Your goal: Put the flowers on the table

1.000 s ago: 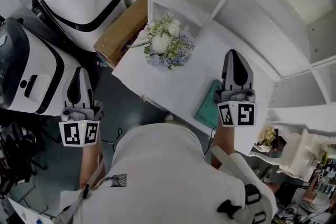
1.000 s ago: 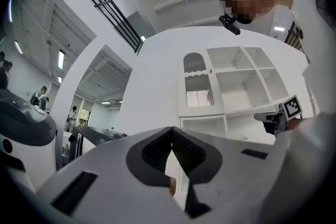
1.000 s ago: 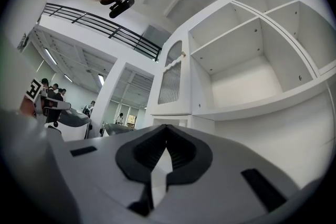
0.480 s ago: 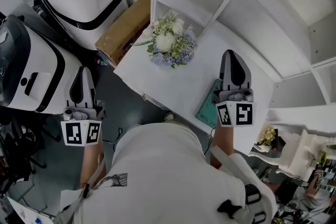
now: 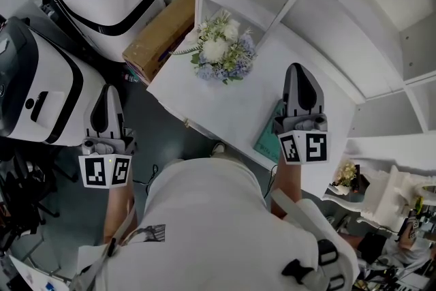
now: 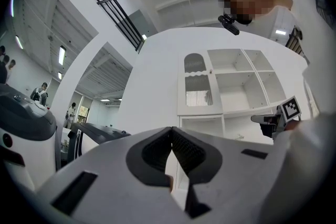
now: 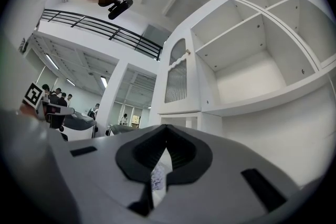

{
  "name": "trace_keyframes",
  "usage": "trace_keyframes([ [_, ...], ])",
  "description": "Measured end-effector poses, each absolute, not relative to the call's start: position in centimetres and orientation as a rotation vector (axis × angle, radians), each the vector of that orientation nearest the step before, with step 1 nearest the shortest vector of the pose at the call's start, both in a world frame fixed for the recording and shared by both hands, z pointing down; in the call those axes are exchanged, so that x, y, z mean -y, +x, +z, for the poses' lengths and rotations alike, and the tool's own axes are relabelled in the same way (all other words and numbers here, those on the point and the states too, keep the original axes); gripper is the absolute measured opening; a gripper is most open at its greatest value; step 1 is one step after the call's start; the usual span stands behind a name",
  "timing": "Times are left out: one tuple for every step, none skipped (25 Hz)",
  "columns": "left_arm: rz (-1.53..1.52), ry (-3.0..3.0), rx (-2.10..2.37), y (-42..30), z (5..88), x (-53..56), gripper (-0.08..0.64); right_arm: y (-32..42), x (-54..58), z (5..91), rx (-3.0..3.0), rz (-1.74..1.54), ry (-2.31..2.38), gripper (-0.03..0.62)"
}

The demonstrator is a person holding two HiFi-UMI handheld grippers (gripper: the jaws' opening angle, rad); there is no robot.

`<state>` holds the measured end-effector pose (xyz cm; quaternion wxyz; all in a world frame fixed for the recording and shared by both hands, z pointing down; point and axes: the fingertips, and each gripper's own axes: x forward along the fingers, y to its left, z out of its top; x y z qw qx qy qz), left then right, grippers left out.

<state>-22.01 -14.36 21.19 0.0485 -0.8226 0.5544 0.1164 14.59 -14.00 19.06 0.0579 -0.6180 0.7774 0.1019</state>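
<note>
Flowers (image 5: 221, 50) unmoved on white table (image 5: 225, 104), left tool (image 5: 107, 90) closed, empty, right tool (image 5: 300, 70) likewise, both barely shifted.

The flowers (image 5: 221, 51) are a small rounded bunch, with white blooms at the middle and top, pale blue and lavender ones around the lower edge, and green leaves between. The bunch rests on the white table (image 5: 225, 105), near its corner at about 11 o'clock in the head view. The blooms face up, and a thin green stem pokes out toward 9 o'clock.
</note>
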Motion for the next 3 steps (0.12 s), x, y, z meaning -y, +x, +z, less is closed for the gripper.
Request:
trace_keyframes([
  [0.353, -2.511, -1.691, -22.02, 21.3, 14.28, 0.015, 14.54, 13.95, 19.1, -2.356, 0.302, -1.869, 0.011],
  [0.352, -2.514, -1.693, -22.05, 21.43, 14.2, 0.015, 14.5, 13.89, 19.15, -2.355, 0.292, -1.865, 0.011],
  [0.351, -2.518, -1.695, -22.08, 21.56, 14.11, 0.015, 14.46, 13.83, 19.19, -2.353, 0.282, -1.86, 0.011],
])
